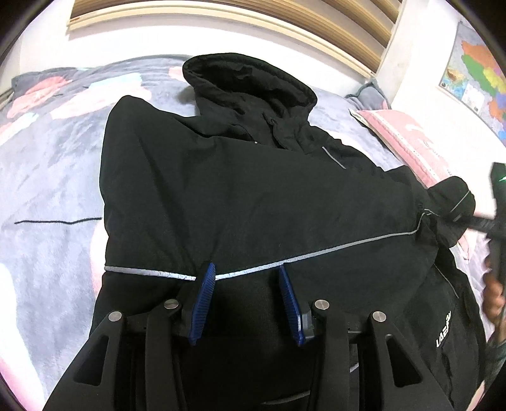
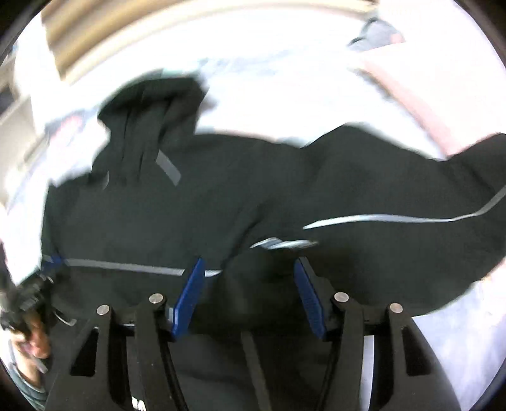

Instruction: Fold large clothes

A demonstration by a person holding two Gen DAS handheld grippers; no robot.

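Note:
A large black hooded jacket (image 1: 240, 196) with grey reflective piping lies on the bed, hood toward the headboard, one sleeve folded across its chest. My left gripper (image 1: 246, 268) is open and empty, its blue pads just above the piping on the folded sleeve. My right gripper (image 2: 249, 262) is also open and empty over the jacket (image 2: 221, 196), with the other sleeve stretching off to the right. The right wrist view is motion-blurred. The right gripper shows at the right edge of the left wrist view (image 1: 496, 215), near the sleeve cuff.
The bed has a grey and pink floral cover (image 1: 47, 164). A pink pillow (image 1: 408, 136) lies at the right by the wall. A wooden slatted headboard (image 1: 253, 25) runs along the back. A coloured map (image 1: 477, 66) hangs on the right wall.

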